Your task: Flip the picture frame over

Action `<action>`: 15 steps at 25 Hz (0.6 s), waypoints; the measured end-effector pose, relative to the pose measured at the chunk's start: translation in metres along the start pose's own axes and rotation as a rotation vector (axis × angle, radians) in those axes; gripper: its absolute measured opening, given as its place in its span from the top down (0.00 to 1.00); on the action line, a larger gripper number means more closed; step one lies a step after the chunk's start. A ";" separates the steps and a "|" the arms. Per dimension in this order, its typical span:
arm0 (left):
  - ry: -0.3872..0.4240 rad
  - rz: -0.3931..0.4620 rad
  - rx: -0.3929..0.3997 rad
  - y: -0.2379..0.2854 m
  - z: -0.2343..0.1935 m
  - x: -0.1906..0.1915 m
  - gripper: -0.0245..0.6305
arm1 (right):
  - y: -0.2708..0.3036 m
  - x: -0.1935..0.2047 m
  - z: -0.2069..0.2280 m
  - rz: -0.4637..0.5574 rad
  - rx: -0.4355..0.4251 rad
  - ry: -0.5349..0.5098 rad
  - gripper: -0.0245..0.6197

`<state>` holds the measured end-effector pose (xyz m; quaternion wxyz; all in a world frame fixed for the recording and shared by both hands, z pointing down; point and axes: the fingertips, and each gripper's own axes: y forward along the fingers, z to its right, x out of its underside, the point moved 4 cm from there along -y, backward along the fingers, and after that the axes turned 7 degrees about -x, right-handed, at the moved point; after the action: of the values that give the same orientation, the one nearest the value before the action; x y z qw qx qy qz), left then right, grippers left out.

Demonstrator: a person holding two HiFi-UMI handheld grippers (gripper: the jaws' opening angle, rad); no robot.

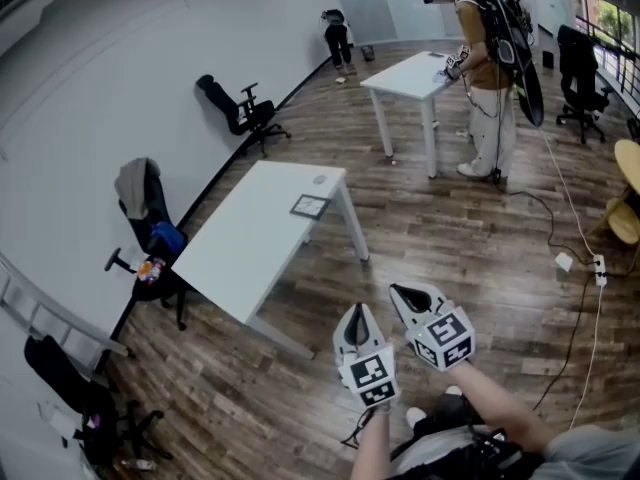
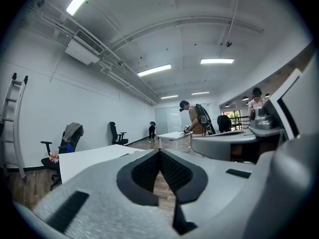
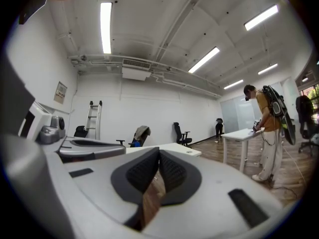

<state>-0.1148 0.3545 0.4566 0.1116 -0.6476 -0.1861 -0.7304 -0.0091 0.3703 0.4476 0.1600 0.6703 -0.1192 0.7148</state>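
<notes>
Left gripper (image 1: 358, 310) and right gripper (image 1: 402, 291) point level, jaws closed, empty; flat rectangular picture frame (image 1: 310, 206) lies far beyond the fingertips.

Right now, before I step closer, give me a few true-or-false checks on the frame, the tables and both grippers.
1. The picture frame lies flat on the near table. True.
2. The left gripper is shut on the frame. False: its jaws are together and empty, over the floor, short of the table.
3. The right gripper has its jaws together. True.
4. The frame lies along the table's wall-side edge. False: it is near the edge facing the open floor.
5. A person stands at the far table. True.
</notes>
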 end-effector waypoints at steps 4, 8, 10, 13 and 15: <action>-0.011 0.002 0.000 0.000 -0.008 -0.001 0.96 | 0.010 0.000 -0.006 -0.016 -0.009 -0.009 0.96; -0.027 0.008 -0.017 0.009 -0.024 -0.002 0.96 | 0.028 -0.004 -0.011 -0.014 -0.027 -0.005 0.96; -0.031 0.009 -0.024 0.017 -0.033 -0.003 0.96 | 0.040 -0.004 -0.011 -0.017 -0.035 -0.004 0.96; -0.034 0.008 -0.033 0.028 -0.044 -0.005 0.96 | 0.057 -0.005 -0.009 -0.022 -0.040 0.000 0.96; -0.034 0.004 -0.040 0.038 -0.050 -0.005 0.96 | 0.068 -0.004 -0.006 -0.026 -0.047 0.005 0.96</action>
<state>-0.1436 0.2992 0.4518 0.0967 -0.6625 -0.1721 -0.7226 -0.0407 0.3097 0.4462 0.1854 0.6660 -0.1269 0.7113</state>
